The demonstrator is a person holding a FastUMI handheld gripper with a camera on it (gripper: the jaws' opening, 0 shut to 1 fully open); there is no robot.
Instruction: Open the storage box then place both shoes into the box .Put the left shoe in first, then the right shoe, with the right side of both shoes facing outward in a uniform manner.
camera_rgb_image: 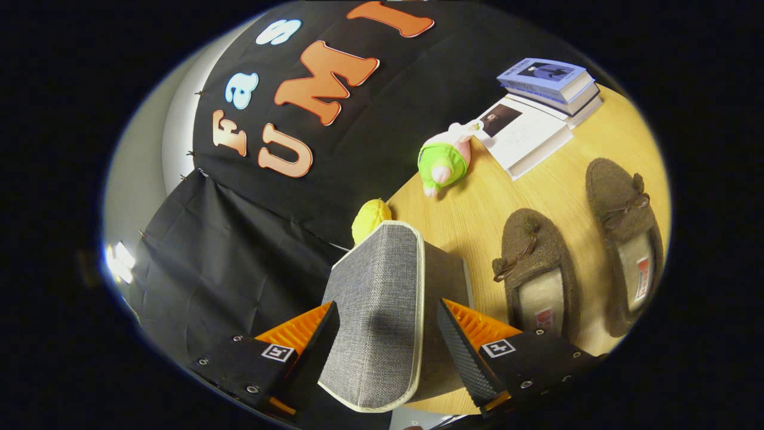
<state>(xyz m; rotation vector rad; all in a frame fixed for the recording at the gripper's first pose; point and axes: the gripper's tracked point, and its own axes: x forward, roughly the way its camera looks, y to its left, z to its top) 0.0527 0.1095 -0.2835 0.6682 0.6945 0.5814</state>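
The storage box's grey fabric lid (373, 358), edged in white, stands raised between my fingers. My gripper (387, 306) is open wide around it. One finger lies against one edge of the lid, while a narrow gap shows between the other finger and the opposite edge. The box's body (446, 272) shows just behind the lid; its inside is hidden. Two brown fuzzy shoes with small bows lie side by side on the wooden table (477, 203) beyond the box. The nearer shoe (534, 269) is close beside the box and the farther shoe (624, 239) lies past it.
A plush toy in a green top (444, 160) lies farther along the table. Beyond it are an open book (525, 137) and a stack of closed books (549, 80). A yellow lemon-like thing (370, 218) sits behind the box by the black cloth wall.
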